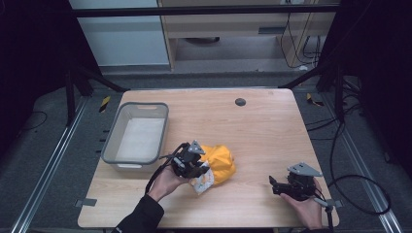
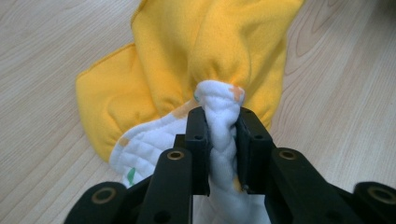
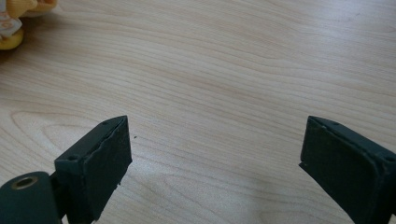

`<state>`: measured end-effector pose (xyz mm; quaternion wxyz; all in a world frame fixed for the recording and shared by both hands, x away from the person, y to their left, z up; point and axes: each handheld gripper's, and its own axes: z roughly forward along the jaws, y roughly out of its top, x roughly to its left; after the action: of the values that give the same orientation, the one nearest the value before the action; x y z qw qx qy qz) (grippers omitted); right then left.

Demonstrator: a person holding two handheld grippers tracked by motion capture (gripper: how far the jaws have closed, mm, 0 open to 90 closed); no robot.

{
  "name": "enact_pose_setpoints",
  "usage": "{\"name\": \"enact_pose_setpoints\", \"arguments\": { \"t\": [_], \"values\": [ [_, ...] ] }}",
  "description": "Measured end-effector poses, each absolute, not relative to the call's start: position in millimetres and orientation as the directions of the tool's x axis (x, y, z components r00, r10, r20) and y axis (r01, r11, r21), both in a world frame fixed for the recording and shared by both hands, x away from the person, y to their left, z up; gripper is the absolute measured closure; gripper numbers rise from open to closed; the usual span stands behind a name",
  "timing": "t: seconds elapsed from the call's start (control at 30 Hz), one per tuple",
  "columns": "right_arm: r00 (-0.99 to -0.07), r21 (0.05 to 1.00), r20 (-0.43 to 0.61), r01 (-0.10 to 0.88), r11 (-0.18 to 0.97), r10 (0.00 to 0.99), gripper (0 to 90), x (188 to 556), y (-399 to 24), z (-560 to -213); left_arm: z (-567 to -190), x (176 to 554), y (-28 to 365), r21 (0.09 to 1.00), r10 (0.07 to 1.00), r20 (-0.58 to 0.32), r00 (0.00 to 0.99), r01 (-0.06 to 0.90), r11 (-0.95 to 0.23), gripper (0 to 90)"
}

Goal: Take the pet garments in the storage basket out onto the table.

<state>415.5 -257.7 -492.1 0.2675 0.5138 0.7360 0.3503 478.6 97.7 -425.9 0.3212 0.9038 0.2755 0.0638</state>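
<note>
My left gripper (image 2: 219, 140) pinches a white quilted fold of the yellow cloth (image 1: 219, 164) at mid-table, while my right gripper (image 3: 215, 158), wide open and empty, waits well apart to its right.

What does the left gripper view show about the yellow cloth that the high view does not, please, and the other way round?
The left gripper view alone shows the grip: the left gripper has its jaws shut on a bunched fold of the white quilted lining, and the stitching and small coloured marks on the lining are plain. The high view alone shows the setting: the grey bin at the table's left, the right gripper apart at the near right, and the dark round spot near the far edge. Both show the yellow cloth lying on the wooden table, held by that gripper.
</note>
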Motion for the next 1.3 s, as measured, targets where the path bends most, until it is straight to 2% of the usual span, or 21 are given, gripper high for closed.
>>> {"name": "enact_pose_setpoints", "arguments": {
  "t": [0.23, 0.33, 0.57, 0.97, 1.3],
  "values": [
    [-0.33, 0.789, -0.03, 0.571, 0.225, 0.943, 8.6, 415.3, -257.5, -492.1, -429.5, 478.6, 97.1, 0.607, 0.54, -0.069, 0.839, 0.465, -0.644, 69.5],
    [-0.33, 0.791, -0.035, 0.568, 0.228, 0.943, 8.6, 415.4, -257.8, -492.2, -429.5, 478.5, 98.0, 0.613, 0.546, -0.069, 0.835, 0.467, -0.637, 62.7],
    [-0.33, 0.791, -0.031, 0.569, 0.225, 0.944, 8.6, 415.0, -257.6, -492.1, -428.2, 477.4, 103.2, 0.622, 0.552, -0.057, 0.832, 0.462, -0.632, 55.1],
    [-0.327, 0.792, -0.031, 0.569, 0.223, 0.944, 8.6, 414.1, -257.7, -491.5, -420.3, 468.4, 126.1, 0.693, 0.603, -0.036, 0.797, 0.455, -0.559, 29.9],
    [-0.325, 0.793, -0.034, 0.567, 0.223, 0.945, 8.4, 413.2, -257.1, -491.3, -418.4, 455.5, 146.2, 0.74, 0.631, -0.042, 0.775, 0.448, -0.501, 24.3]
  ]
}}
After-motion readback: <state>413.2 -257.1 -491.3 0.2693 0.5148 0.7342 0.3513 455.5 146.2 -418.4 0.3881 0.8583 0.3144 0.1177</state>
